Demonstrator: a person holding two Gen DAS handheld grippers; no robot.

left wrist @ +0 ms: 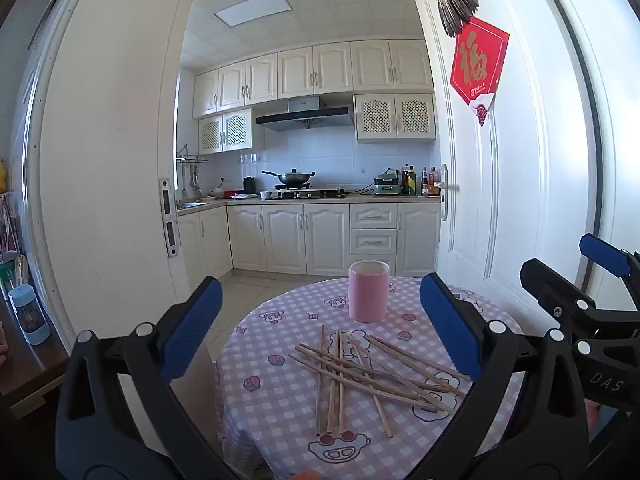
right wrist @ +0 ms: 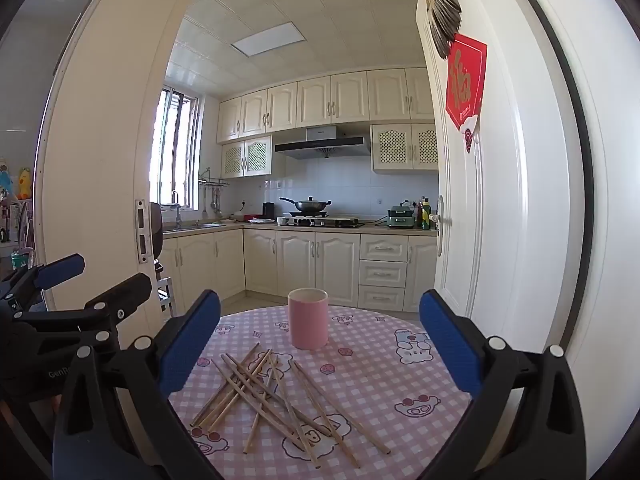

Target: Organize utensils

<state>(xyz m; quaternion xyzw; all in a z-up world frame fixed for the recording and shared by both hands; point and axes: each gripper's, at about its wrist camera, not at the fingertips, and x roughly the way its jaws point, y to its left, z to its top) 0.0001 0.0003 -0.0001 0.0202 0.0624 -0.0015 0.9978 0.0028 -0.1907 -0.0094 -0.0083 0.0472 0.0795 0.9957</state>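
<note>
Several wooden chopsticks (left wrist: 362, 376) lie crossed in a loose pile on a round table with a pink checked cloth (left wrist: 272, 404). A pink cylindrical cup (left wrist: 368, 296) stands upright behind them, empty as far as I can see. My left gripper (left wrist: 320, 328) is open and empty, held above the near side of the pile. My right gripper (right wrist: 320, 344) is open and empty, also above the near side; the chopsticks (right wrist: 280, 396) and the cup (right wrist: 308, 318) show between its fingers. Each gripper shows at the edge of the other's view.
The table (right wrist: 400, 376) stands in a kitchen doorway. A white door (left wrist: 492, 184) with a red paper sign is open at the right, close to the table. A door frame (left wrist: 108, 184) is at the left. A wooden shelf with a blue bottle (left wrist: 29, 314) is at far left.
</note>
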